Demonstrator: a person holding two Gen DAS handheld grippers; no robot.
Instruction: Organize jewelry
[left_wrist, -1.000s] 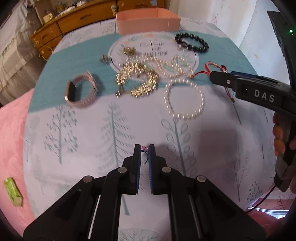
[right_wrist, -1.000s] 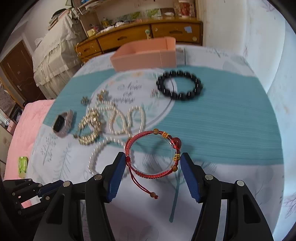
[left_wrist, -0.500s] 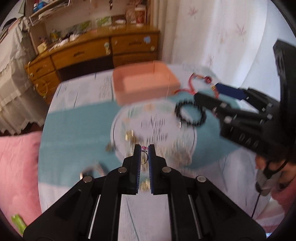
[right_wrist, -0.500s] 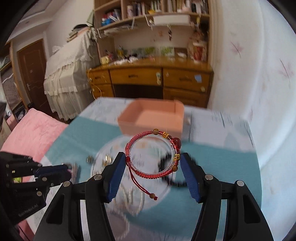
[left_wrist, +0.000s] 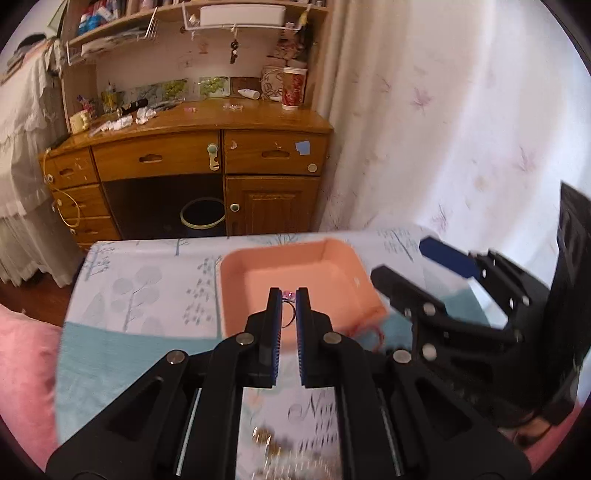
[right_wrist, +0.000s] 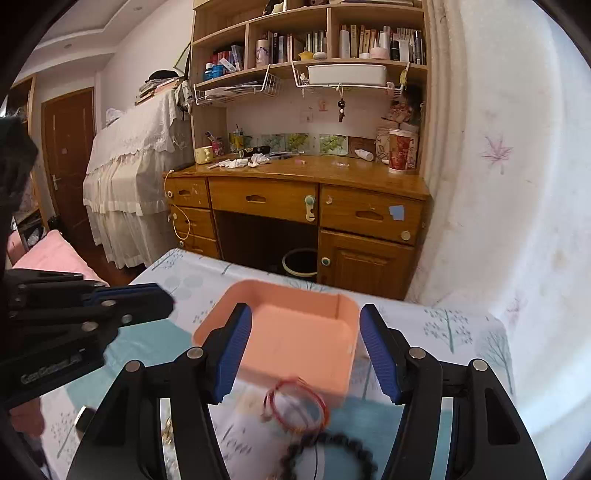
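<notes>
The left gripper (left_wrist: 287, 295) is clenched on a small dark wire ring with a pink bead (left_wrist: 288, 296), above the square peach-pink tray (left_wrist: 236, 291). The right gripper (right_wrist: 306, 350) stands released; the red cord bracelet (right_wrist: 295, 405) is blurred below its jaws, before the tray's near wall.

The tray (right_wrist: 295, 347) sits on the bench (right_wrist: 461, 332) near its far edge. A string bracelet (right_wrist: 297, 408) lies on the bench just before the tray's near wall, with a bead bracelet (right_wrist: 332, 454) nearer still. Beyond the far edge stands a desk (right_wrist: 295, 199).
</notes>
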